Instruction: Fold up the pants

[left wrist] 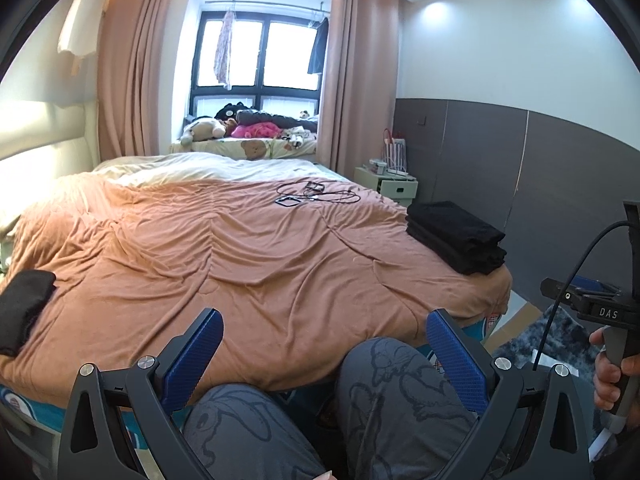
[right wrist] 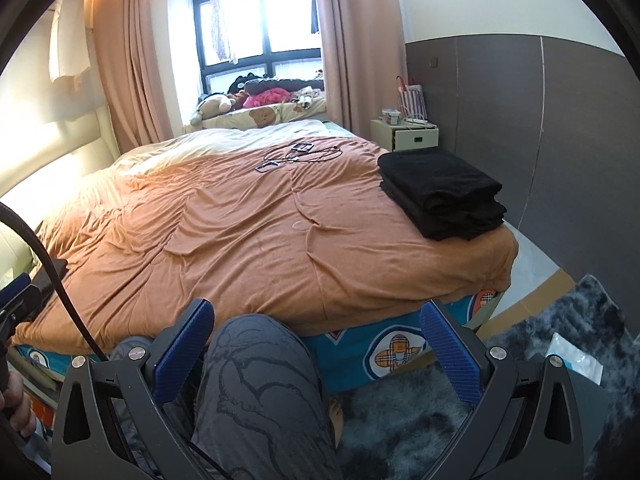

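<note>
A stack of folded black pants (left wrist: 456,236) lies at the right edge of the bed; it also shows in the right wrist view (right wrist: 442,192). Another dark garment (left wrist: 24,304) lies at the bed's left edge, and only a dark sliver of it (right wrist: 52,276) shows in the right wrist view. My left gripper (left wrist: 324,334) is open and empty, held low before the bed's near edge above the person's knees. My right gripper (right wrist: 316,326) is open and empty, also in front of the near edge. The right gripper's handle (left wrist: 608,312) shows at the right of the left wrist view.
An orange blanket (left wrist: 224,252) covers the bed. Cables and small devices (left wrist: 312,194) lie at its far middle. A bedside cabinet (right wrist: 404,134) stands by the grey wall. A shaggy grey rug (right wrist: 540,360) lies on the floor at right. The person's legs (right wrist: 260,392) are at the bed's edge.
</note>
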Tool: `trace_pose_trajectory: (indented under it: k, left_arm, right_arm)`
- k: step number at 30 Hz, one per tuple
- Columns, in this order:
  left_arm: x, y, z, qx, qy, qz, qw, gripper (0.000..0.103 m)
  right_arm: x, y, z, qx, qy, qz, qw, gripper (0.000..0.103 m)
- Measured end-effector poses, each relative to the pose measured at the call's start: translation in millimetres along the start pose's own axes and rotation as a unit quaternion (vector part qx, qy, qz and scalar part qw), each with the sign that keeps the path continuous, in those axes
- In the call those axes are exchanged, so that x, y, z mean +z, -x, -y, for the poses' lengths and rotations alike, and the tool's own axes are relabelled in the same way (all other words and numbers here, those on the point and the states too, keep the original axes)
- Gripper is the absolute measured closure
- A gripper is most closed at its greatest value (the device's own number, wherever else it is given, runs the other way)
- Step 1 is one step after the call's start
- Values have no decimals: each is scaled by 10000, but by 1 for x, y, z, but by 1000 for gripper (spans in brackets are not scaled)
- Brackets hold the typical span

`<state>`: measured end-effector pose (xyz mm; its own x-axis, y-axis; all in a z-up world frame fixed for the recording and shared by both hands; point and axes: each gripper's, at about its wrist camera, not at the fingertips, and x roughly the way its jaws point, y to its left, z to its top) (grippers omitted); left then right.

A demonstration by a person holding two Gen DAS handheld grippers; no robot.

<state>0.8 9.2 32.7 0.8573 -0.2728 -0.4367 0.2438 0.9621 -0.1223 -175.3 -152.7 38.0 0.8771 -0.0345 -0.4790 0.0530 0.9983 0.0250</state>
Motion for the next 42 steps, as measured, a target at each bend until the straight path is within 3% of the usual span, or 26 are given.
trace_pose_trajectory:
  k: [42]
  left_arm:
    - [-3,4,-4,169,109,-55,9998,1]
  right_arm:
    - [-1,2,-6,18,307,6,9995,0]
